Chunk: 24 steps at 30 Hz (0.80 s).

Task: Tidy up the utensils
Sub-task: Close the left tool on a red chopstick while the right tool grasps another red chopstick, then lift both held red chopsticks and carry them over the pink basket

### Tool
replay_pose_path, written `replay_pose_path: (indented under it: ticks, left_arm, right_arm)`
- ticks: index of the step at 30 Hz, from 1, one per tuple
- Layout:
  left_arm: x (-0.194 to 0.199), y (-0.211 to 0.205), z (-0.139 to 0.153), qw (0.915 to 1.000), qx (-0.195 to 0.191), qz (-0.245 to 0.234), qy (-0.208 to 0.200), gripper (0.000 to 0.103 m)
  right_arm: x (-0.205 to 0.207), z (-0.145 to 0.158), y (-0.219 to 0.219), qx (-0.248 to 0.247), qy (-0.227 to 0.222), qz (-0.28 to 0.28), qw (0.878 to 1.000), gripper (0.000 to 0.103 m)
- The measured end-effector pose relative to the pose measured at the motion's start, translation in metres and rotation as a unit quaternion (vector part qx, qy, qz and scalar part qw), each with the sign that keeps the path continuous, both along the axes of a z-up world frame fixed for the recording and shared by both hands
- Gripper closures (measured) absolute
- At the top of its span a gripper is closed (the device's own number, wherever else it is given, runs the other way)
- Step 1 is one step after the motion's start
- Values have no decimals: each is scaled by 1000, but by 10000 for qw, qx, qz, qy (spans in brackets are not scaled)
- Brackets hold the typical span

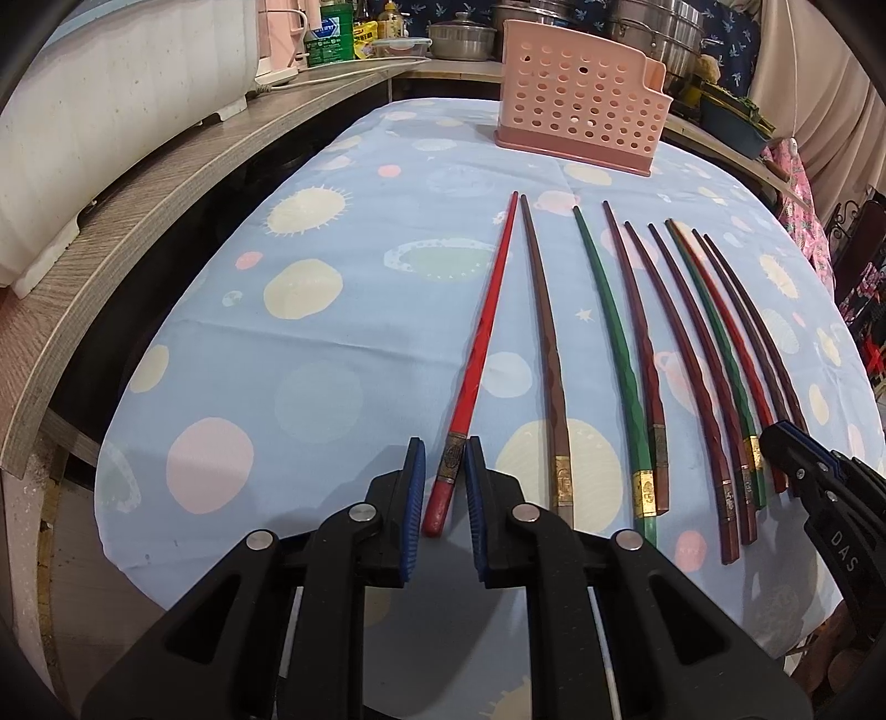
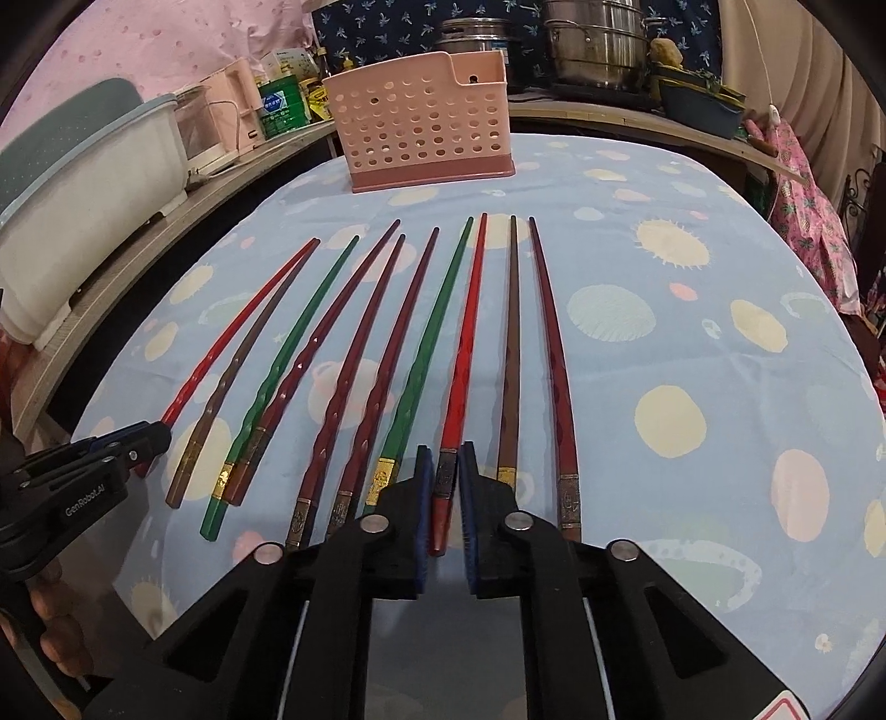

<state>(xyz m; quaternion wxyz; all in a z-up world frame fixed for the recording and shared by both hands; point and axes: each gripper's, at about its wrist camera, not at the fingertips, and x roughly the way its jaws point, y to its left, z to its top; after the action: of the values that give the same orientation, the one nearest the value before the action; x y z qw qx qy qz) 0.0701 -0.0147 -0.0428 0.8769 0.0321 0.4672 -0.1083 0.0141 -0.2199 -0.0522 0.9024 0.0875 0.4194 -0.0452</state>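
Several chopsticks, red, brown, green and dark red, lie side by side on the blue patterned tablecloth [image 1: 332, 332]. A pink perforated utensil holder [image 1: 581, 99] stands at the far end; it also shows in the right wrist view [image 2: 423, 122]. My left gripper [image 1: 446, 462] straddles the thick end of the leftmost red chopstick [image 1: 482, 343], jaws narrowly apart around it. My right gripper [image 2: 443, 471] straddles the thick end of another red chopstick [image 2: 465, 343] near the right of the row, jaws close on it. Both chopsticks rest on the cloth.
A wooden counter [image 1: 138, 183] curves along the left with a white appliance [image 1: 99, 111]. Steel pots [image 2: 598, 44], bottles and tins [image 2: 282, 105] stand behind the table. Pink cloth [image 2: 803, 183] hangs at the right.
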Motion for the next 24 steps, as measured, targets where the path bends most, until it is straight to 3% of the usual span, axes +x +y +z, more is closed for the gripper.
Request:
replay_pose_path:
  ticks: [5,10,18,24]
  left_arm:
    - [2,3,4,9996,-218,-63,155,96]
    - [1,8,25,9995,-323,-33,2,96]
    - [28,17,107,9955,-572,18,-760,96]
    - [79,8,179,9891,-836,-66,-1212,96]
  right_arm:
    - [-7,15,-8,53,-137,-67,9999,96]
    - [-11,50,-17,15,-506,-155,9986,96]
    - [5,134,-43,-71,-1436,-186,9894,96]
    - [42,195,-65,43,-1925,-115,9812,96]
